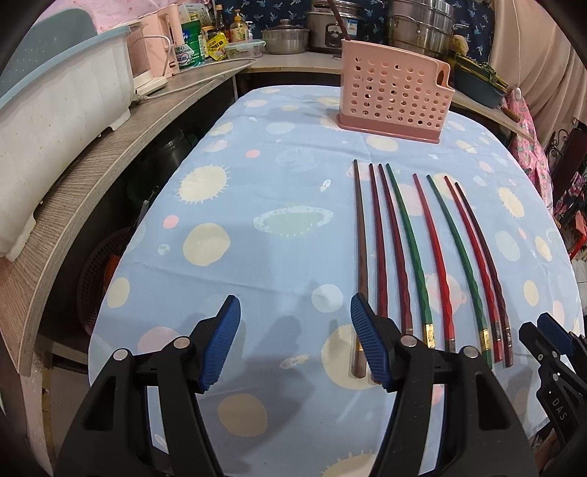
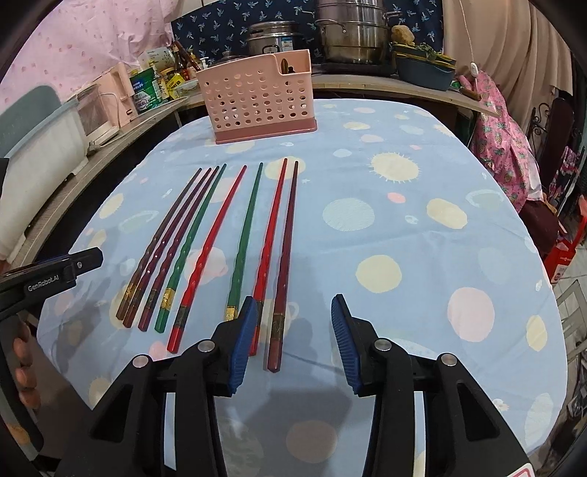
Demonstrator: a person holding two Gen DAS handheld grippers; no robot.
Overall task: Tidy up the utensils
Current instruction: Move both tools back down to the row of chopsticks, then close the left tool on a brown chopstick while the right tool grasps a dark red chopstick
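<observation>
Several chopsticks [image 1: 414,253] in brown, maroon, green and red lie side by side on the table; they also show in the right wrist view [image 2: 216,242]. A pink perforated utensil holder [image 1: 394,93] stands upright beyond them, also in the right wrist view [image 2: 258,99]. My left gripper [image 1: 295,337] is open and empty, just left of the chopsticks' near ends. My right gripper [image 2: 291,337] is open and empty, over the near end of the rightmost dark chopstick [image 2: 282,293].
The table has a blue cloth with pale circles [image 1: 256,205]. A wooden shelf [image 1: 110,146] with a white dish rack [image 1: 62,95] runs along the left. Pots and bottles [image 2: 348,33] stand behind the holder. Pink fabric [image 2: 502,139] hangs at the right.
</observation>
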